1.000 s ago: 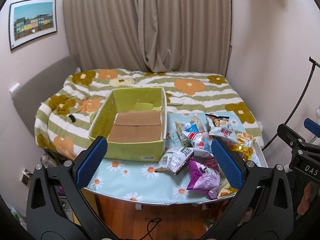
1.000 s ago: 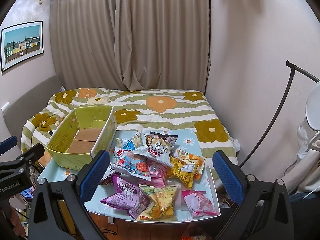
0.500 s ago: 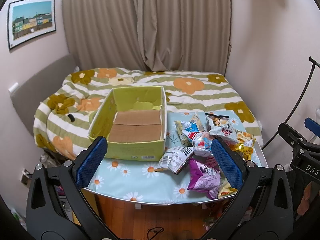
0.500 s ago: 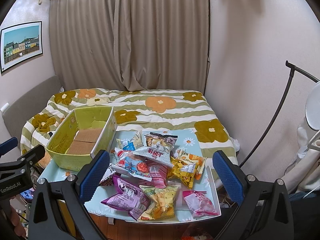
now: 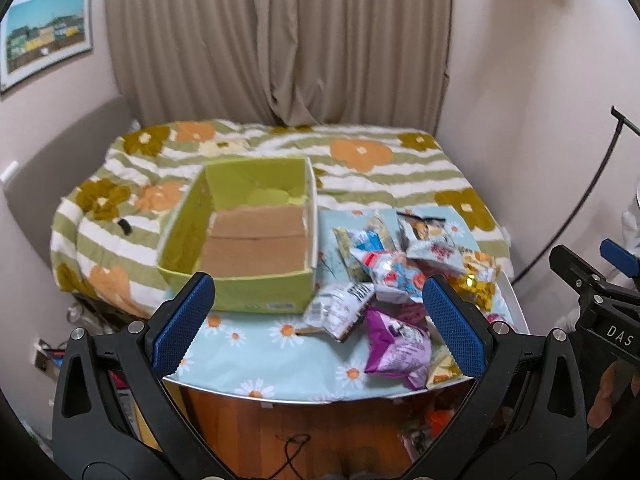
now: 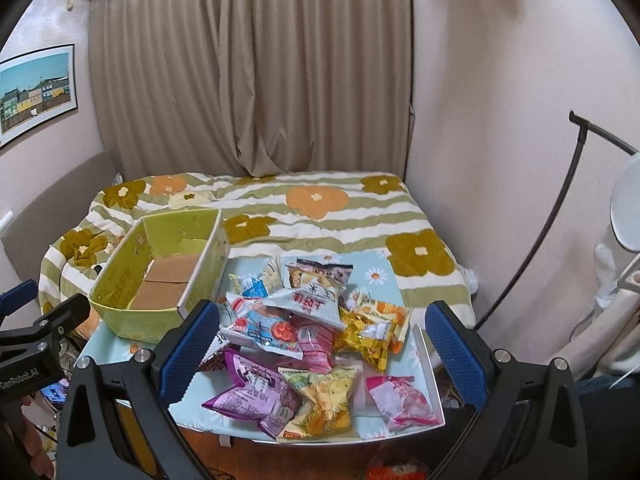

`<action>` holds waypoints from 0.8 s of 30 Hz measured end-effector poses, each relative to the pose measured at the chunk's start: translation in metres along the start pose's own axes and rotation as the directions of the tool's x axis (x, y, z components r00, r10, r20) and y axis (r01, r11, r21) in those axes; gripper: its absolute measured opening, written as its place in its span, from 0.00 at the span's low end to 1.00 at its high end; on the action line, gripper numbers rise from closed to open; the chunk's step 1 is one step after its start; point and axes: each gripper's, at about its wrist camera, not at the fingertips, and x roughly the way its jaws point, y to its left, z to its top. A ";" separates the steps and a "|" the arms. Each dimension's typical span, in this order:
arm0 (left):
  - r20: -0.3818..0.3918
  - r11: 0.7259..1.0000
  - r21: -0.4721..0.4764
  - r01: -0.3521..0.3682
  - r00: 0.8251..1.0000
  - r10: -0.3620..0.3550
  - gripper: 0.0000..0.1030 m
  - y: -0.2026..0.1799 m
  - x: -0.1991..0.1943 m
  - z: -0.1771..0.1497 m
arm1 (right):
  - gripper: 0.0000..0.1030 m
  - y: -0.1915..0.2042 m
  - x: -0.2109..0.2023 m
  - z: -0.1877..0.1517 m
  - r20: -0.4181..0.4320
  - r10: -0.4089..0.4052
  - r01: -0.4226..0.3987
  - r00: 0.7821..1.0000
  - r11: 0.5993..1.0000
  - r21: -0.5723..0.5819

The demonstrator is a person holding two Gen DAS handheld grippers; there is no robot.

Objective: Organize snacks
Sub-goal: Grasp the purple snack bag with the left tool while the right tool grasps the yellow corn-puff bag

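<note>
Green box [image 5: 248,248] sits at the table's [image 5: 248,344] left, bare cardboard floor, one only. Your left gripper [image 5: 320,320] hovers short of it, fingers wide apart, nothing held. Snack pile [image 6: 304,332] lies just right of the box: I count roughly eleven packets, overlaps hide some. Expect them light, soft, crinkly, slippery film, contents crushable. Pinch a crimped end seal, not the puffed middle. Purple packet [image 6: 252,396] and pink packet [image 6: 404,400] lie nearest the front edge. Right gripper [image 6: 320,340] hangs spread wide before the pile, empty.
</note>
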 end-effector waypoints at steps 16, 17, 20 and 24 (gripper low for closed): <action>-0.304 0.976 -0.056 0.209 0.928 -0.216 1.00 -0.049 0.138 -0.070 | 0.99 -0.037 0.091 -0.087 -0.247 0.080 -0.070 0.966 0.996 0.047; -0.318 0.977 -0.057 0.205 0.924 -0.212 1.00 -0.053 0.147 -0.075 | 0.99 -0.038 0.097 -0.093 -0.258 0.093 -0.088 0.962 0.996 0.034; -0.347 0.980 -0.055 0.193 0.916 -0.201 1.00 -0.064 0.166 -0.086 | 0.99 -0.037 0.114 -0.110 -0.277 0.139 -0.149 0.951 0.989 -0.014; -0.383 0.980 -0.057 0.189 0.903 -0.196 1.00 -0.076 0.191 -0.100 | 0.99 -0.032 0.131 -0.128 -0.299 0.185 -0.218 0.936 0.972 -0.082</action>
